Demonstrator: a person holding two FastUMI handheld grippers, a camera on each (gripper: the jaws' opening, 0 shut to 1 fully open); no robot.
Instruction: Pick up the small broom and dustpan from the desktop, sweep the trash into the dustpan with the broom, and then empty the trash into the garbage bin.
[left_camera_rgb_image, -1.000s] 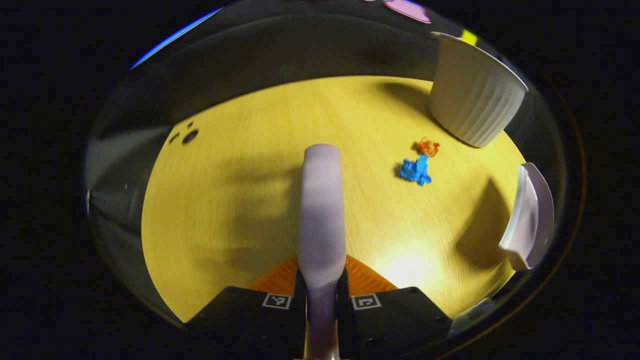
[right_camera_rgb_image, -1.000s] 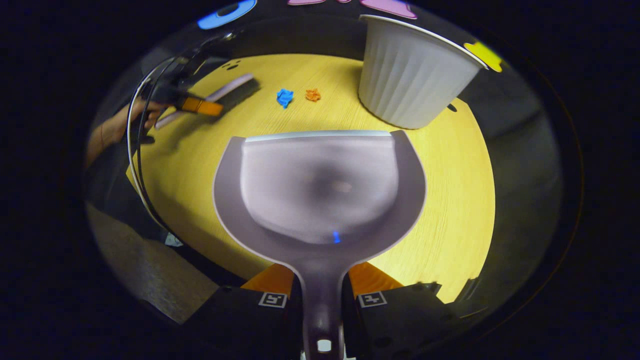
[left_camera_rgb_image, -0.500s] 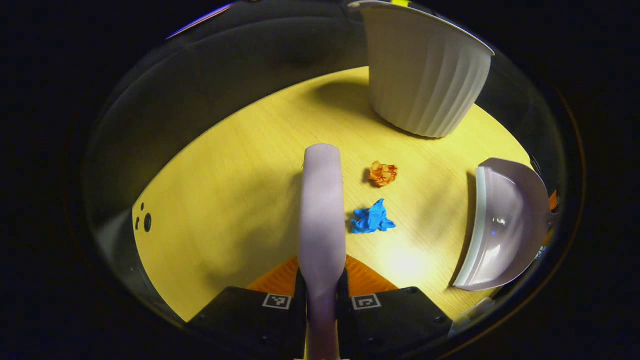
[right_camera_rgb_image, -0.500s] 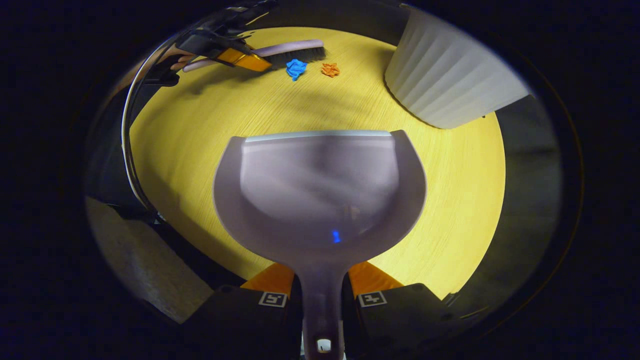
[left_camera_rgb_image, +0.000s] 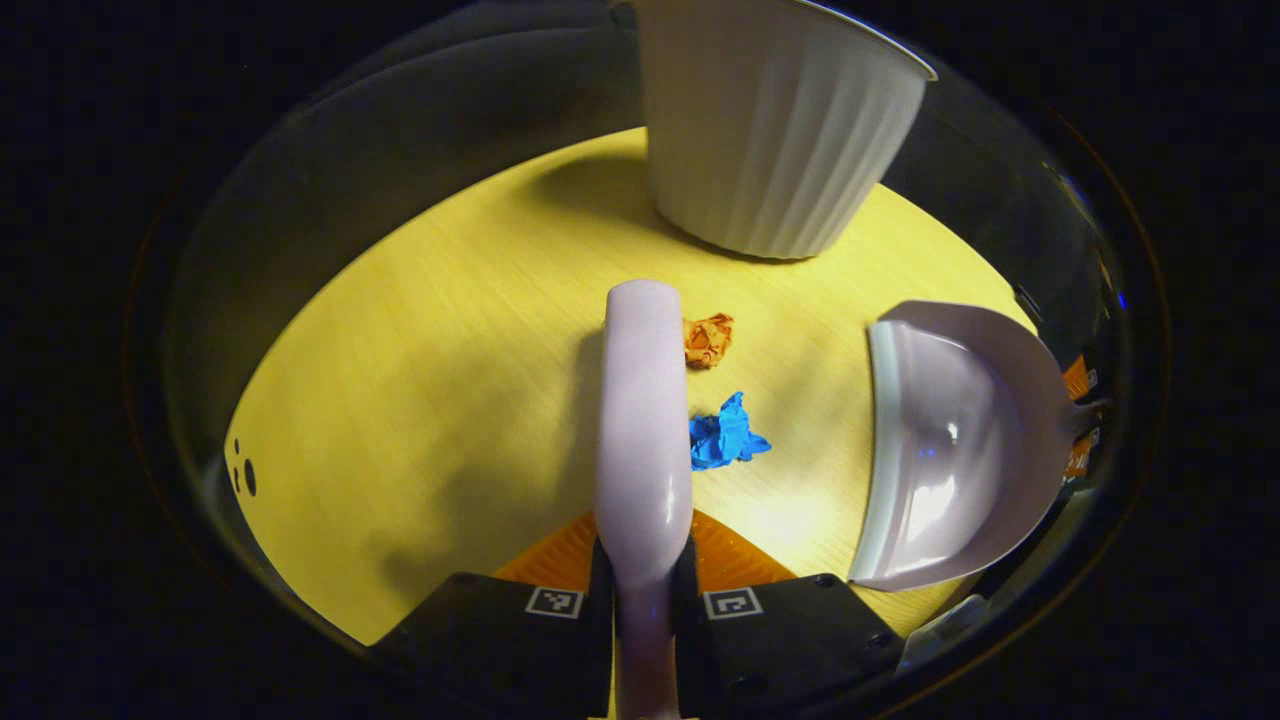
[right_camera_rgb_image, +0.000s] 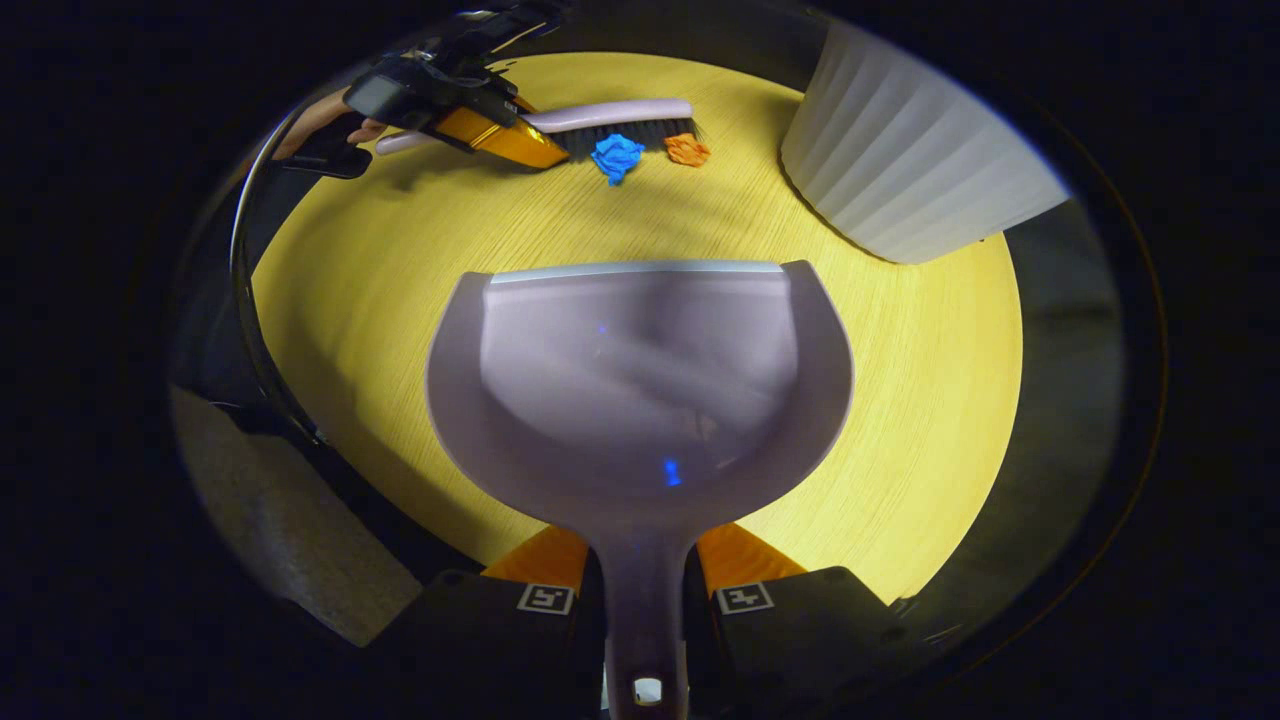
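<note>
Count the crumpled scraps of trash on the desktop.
2: a blue scrap and an orange scrap, both beside the broom; the broom may hide others.

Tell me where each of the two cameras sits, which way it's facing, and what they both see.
Left gripper view: rides on the left gripper, looking along the broom it clamps, over the yellow desktop toward the white bin; its own fingers show at the bottom.
Right gripper view: rides on the right gripper, looking across the dustpan it clamps toward the left gripper and a hand.
Shared: broom, dustpan, bin, blue scrap, orange scrap.
</note>
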